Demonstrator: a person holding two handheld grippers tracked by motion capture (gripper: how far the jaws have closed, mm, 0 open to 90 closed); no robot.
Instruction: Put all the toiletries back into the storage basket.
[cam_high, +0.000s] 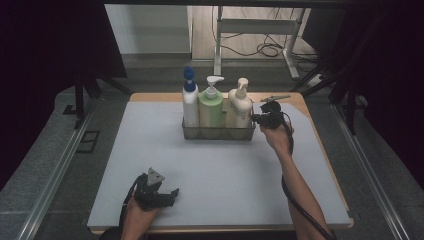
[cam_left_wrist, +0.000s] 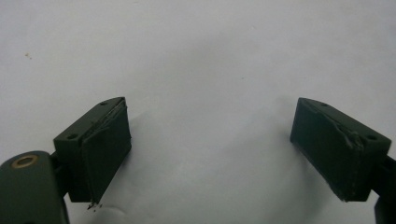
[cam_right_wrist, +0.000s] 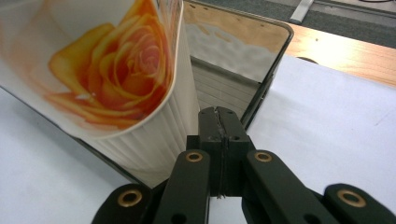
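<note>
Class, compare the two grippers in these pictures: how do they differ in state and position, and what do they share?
The left gripper has its fingers spread wide apart with nothing between them; the right gripper has its fingers pressed flat together. The left gripper sits low near the front of the table, far from the bottles; the right gripper is at the right end of the metal basket, beside the cream bottle. Both are black and hand-held.
</note>
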